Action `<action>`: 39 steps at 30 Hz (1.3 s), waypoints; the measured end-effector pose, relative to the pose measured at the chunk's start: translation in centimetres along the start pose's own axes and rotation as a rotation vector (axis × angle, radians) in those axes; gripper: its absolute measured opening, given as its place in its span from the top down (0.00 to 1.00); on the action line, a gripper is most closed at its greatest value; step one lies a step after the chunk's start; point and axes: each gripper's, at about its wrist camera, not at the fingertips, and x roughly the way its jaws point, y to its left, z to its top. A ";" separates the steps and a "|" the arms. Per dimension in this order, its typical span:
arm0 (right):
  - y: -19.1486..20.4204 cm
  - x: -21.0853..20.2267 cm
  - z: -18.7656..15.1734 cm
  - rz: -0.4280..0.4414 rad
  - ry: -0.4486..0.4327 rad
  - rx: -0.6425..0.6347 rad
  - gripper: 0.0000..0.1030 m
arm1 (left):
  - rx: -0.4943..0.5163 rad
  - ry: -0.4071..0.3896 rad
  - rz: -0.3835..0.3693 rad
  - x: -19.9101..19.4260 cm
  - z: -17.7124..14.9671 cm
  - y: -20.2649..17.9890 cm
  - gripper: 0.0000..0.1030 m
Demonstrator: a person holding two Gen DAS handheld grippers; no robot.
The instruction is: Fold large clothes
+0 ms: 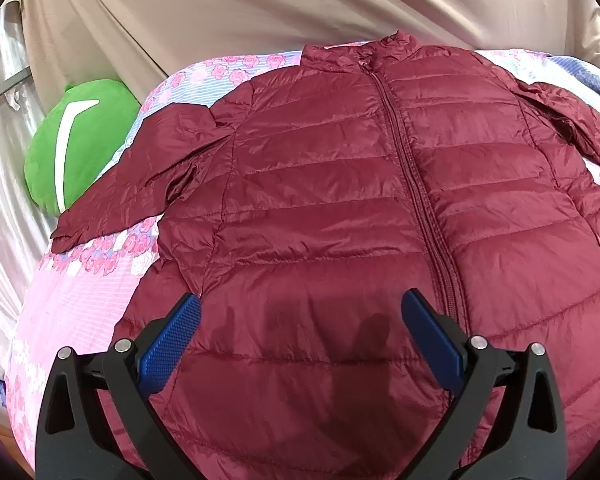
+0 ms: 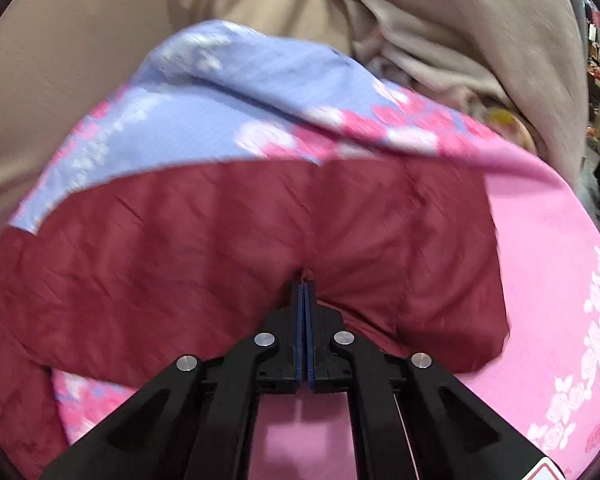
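Maroon puffer jacket (image 1: 340, 208) lies front up, zipped, spread flat on the floral bedsheet (image 1: 80, 292), collar at the far side, hem twd me. Its zip (image 1: 416, 184) runs down the middle & passes just inside my left gripper's right-hand finger. One sleeve (image 1: 140, 176) angles out over the sheet twd the green plush cushion (image 1: 80, 144); the other sleeve (image 2: 260, 248) stretches across the right wrist view, cuff end at the right over pink sheet.

My left gripper (image 1: 300, 312) hangs over the lower front panel nr the hem, jaws spread wide, nothing between them; both blue pads (image 1: 172, 340) over the fabric, can't tell if touching.

My right gripper (image 2: 304, 280) is pinched tight on that sleeve, fabric puckering into folds at the tips. View is motion-blurred.

Beyond the bed: beige curtain (image 1: 220, 8) behind the collar, shiny silver drape (image 1: 0, 160) at left, a rumpled grey blanket (image 2: 460, 40) past the sheet's edge.
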 end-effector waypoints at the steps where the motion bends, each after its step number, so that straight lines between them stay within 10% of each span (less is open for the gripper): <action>1: 1.0 -0.6 0.5 0.025 -0.019 -0.011 0.99 | 0.000 -0.002 0.000 0.0 0.1 0.1 0.05; 11: 24.4 -9.4 0.1 0.371 -0.156 -0.353 0.99 | -0.063 -0.047 0.006 -0.5 1.8 3.3 0.05; 13: 25.9 -9.3 -1.4 0.413 -0.112 -0.345 0.86 | -0.077 -0.052 0.015 -0.7 1.6 4.3 0.05; 15: 24.4 -8.3 -2.5 0.379 -0.082 -0.297 0.57 | -0.094 -0.048 0.019 -0.7 1.2 5.5 0.05; 24: -4.5 -3.9 -2.0 -0.206 -0.065 0.065 0.39 | -0.094 -0.002 0.025 1.4 -0.2 6.9 0.05; 28: -10.6 -1.6 -1.7 -0.184 0.027 0.162 0.41 | -0.097 0.001 -0.036 1.1 0.3 5.3 0.05; 31: -9.4 -0.5 -1.1 -0.077 0.060 0.152 0.88 | -0.096 -0.003 -0.076 0.5 0.5 4.4 0.05; 39: 11.0 -9.8 3.7 0.326 -0.200 -0.122 0.92 | -0.103 -0.027 -0.022 0.0 1.0 6.3 0.05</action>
